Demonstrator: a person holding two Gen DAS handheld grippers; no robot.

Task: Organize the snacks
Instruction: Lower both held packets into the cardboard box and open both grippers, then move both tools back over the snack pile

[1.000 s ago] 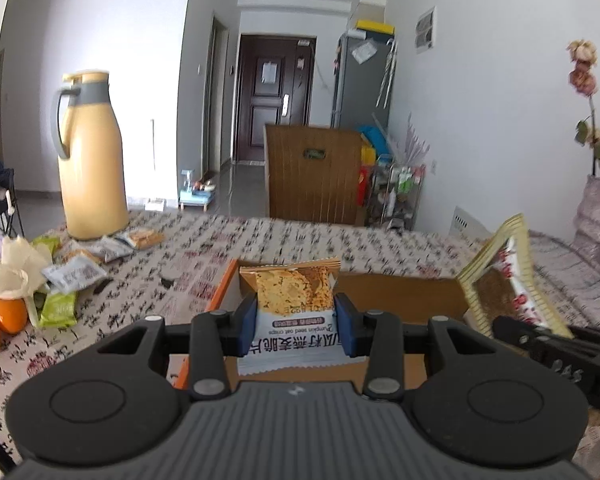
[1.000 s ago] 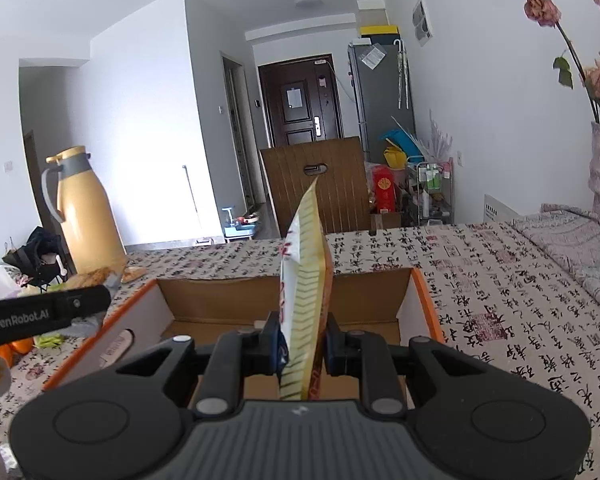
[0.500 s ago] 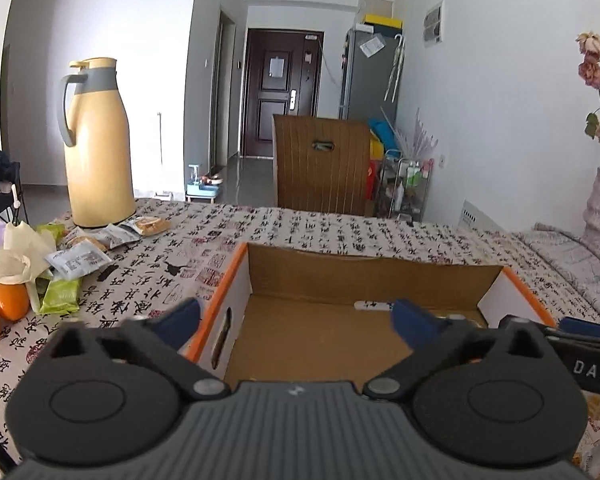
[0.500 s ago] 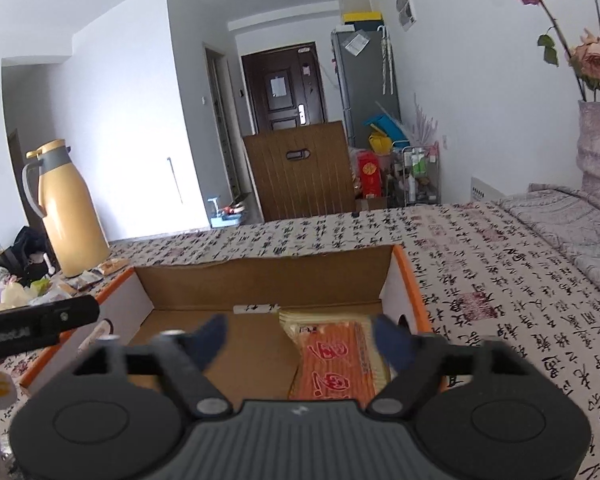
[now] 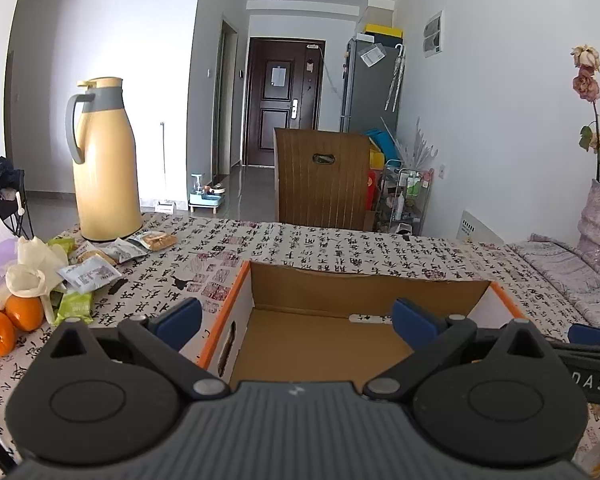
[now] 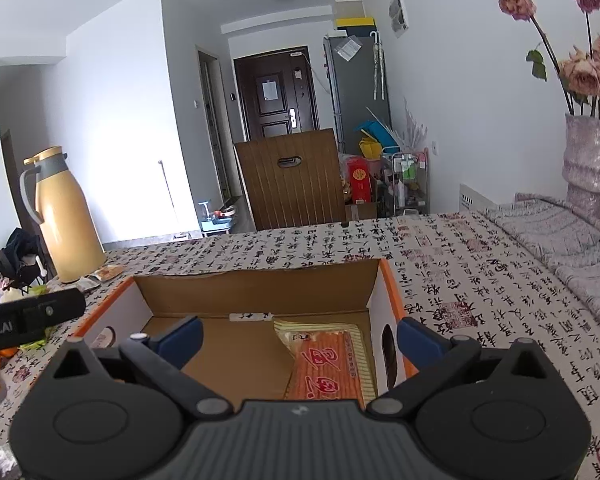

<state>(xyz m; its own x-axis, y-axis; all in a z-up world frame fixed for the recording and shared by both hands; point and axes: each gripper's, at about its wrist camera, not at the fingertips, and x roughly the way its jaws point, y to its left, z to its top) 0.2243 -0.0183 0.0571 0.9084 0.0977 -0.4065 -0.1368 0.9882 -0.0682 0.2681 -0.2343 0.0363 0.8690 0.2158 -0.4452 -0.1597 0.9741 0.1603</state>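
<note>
Blue-padded jaws on the left claw (image 5: 296, 320) stand spread wide and hold nothing, poised over an open cardboard box (image 5: 364, 288) whose bare floor lies just beyond them. Right claw (image 6: 298, 338) is opening to its widest, its jaws also holding nothing; a red-and-yellow snack packet (image 6: 326, 364) lies flat on the box floor just ahead, toward its right pad. Loose snack packets (image 5: 90, 274) sit well off to the left claw's left on the printed tablecloth (image 5: 340, 244), beside oranges (image 5: 14, 318) and a yellow flask (image 5: 102, 160) farther back.
</note>
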